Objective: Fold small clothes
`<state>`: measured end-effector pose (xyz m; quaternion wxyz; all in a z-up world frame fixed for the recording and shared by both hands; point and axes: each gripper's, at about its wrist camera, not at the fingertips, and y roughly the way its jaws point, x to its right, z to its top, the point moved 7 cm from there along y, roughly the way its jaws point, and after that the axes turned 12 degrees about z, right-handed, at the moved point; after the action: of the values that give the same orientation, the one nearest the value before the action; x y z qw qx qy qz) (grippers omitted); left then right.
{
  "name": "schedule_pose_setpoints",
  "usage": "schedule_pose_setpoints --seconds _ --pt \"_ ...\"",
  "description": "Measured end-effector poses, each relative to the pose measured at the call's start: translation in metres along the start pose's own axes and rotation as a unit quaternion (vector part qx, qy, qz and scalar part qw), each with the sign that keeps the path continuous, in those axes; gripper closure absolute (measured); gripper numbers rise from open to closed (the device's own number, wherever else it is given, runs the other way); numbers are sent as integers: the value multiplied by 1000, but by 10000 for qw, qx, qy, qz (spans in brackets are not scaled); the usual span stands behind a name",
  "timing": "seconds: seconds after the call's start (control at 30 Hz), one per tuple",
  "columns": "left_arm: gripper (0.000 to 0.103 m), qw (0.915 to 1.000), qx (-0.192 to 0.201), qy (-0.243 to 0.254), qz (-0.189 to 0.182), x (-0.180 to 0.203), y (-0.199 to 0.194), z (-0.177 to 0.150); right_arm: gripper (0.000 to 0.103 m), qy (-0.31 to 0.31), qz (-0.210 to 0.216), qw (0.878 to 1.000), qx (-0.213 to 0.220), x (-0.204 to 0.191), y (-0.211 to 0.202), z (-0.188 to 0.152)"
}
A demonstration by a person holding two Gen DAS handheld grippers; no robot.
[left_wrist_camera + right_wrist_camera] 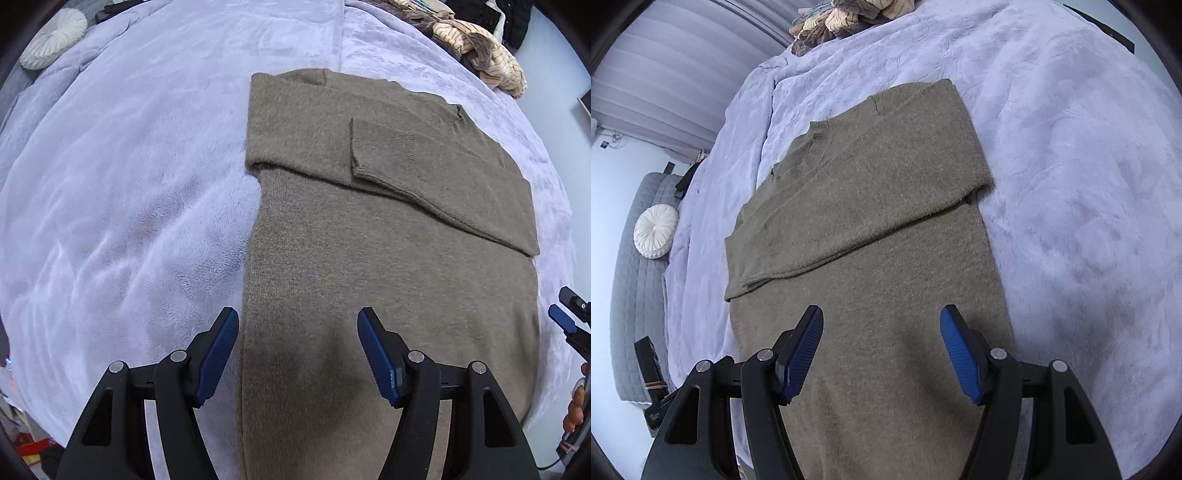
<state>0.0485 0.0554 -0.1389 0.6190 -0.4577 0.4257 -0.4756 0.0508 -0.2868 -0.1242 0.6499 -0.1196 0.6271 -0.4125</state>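
Both wrist cams sit low and close over the near end of the sweater (369, 258), looking forward along it across the bed (129, 184). Left cam views from the sweater's left edge, right cam from its right; both share the sweater (868, 240), the pillow (655, 230) and the clothes pile (480, 48).

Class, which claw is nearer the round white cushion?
Left. The left claw hovers over the sweater's cushion-side edge; the right claw is over its far side from the cushion.

I can read no words, labels, brands or numbers anywhere here; the small dark tag at the sweater (388, 258) collar is too tiny.
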Motion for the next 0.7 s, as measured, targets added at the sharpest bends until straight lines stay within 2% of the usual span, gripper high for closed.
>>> schedule_pose_setpoints --seconds 0.33,0.43,0.6,0.63,0.67,0.7 --pt "35 9996 -89 248 67 8 -38 -1 32 235 135 9993 -241 -24 -19 -23" --pt "11 9996 -83 242 135 13 -41 2 30 179 177 9994 -222 -24 -23 -21" --pt "10 9991 20 267 329 26 -60 5 29 139 383 9988 -286 -19 -31 -15" --pt "1 9992 -22 239 317 28 -63 4 27 132 444 9984 -329 -17 -33 -14" --pt "0 9994 -57 171 290 28 -66 2 22 130 491 9979 -392 -16 -35 -13" --pt "0 9995 -52 131 267 28 -68 0 22 120 524 9975 -450 -16 -36 -12"
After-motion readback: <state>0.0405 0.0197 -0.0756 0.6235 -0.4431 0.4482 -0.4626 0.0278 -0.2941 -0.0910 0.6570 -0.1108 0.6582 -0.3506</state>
